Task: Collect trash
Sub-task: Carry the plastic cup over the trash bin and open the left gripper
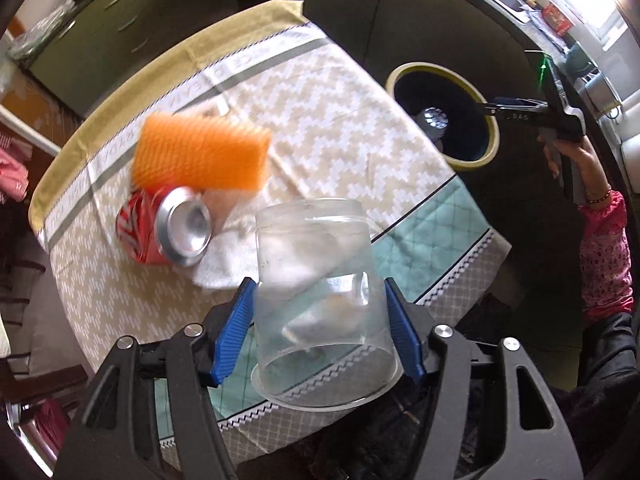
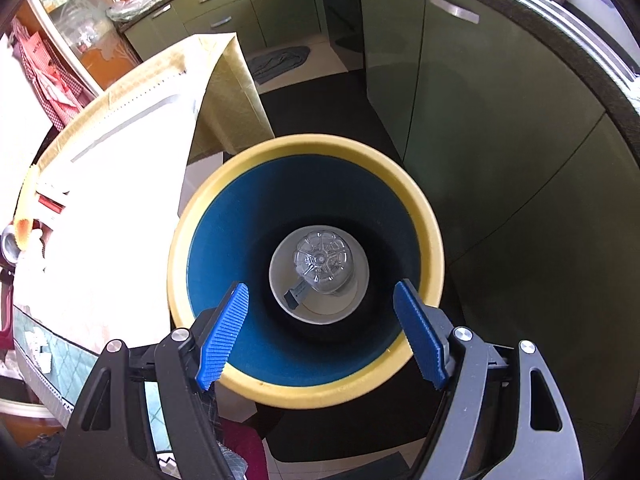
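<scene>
Left hand-held gripper clamps plastic cup; right view: bottle in bin.

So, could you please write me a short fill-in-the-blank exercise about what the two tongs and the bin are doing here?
1. The left tongs are shut on a clear plastic ____.
2. The right tongs are ____ above the bin.
3. At the bottom of the bin lies a clear ____.
4. Beside the orange sponge on the table lies a crushed red ____.

Missing words: cup; open; bottle; can.
</scene>
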`<state>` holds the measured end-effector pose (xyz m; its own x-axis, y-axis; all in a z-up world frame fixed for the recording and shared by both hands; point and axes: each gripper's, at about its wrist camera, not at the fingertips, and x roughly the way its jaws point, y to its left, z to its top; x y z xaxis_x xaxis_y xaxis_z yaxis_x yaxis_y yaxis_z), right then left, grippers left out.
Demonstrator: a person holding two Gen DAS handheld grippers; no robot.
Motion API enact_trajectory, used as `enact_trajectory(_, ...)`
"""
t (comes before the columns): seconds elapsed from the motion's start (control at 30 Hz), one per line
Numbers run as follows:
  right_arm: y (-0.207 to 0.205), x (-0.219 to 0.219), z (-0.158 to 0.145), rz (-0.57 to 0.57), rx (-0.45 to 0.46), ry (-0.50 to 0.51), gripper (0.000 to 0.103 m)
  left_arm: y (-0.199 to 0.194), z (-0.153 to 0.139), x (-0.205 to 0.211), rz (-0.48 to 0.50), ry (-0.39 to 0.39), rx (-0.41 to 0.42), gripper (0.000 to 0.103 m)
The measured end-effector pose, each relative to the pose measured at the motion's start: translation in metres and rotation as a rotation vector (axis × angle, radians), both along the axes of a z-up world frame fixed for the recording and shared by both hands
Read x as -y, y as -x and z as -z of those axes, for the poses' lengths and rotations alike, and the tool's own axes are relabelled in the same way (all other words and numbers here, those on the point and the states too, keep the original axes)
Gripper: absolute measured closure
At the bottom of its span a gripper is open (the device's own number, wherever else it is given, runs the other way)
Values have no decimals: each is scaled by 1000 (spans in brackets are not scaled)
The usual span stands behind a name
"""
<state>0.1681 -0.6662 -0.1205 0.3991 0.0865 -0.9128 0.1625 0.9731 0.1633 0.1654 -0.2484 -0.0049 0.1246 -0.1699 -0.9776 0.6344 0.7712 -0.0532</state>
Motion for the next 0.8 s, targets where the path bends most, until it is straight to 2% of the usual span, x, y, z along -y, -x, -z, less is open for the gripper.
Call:
enact_trajectory(0.17, 25, 6, -24, 27, 60, -1, 28, -18, -4, 95, 143, 49, 18, 42)
enact_trajectory(0.33, 55, 14, -44, 59, 94, 1, 28, -40, 22, 198, 236, 86, -13, 42)
enact_trajectory(0.47, 75, 22, -54, 81, 93, 13, 28, -55, 54, 264, 252, 85, -13, 41)
enact_trajectory(0.63, 85, 28, -57, 107, 76, 32, 28, -73, 107, 315, 229, 31, -36, 39)
enact_trajectory(0.67, 87, 29, -57, 111, 73, 33, 28, -76, 116, 320, 220, 22, -41, 35)
enact_trajectory(0.8, 90, 28, -56, 115, 60, 35, 28, -84, 126, 317, 176, 16, -69, 34)
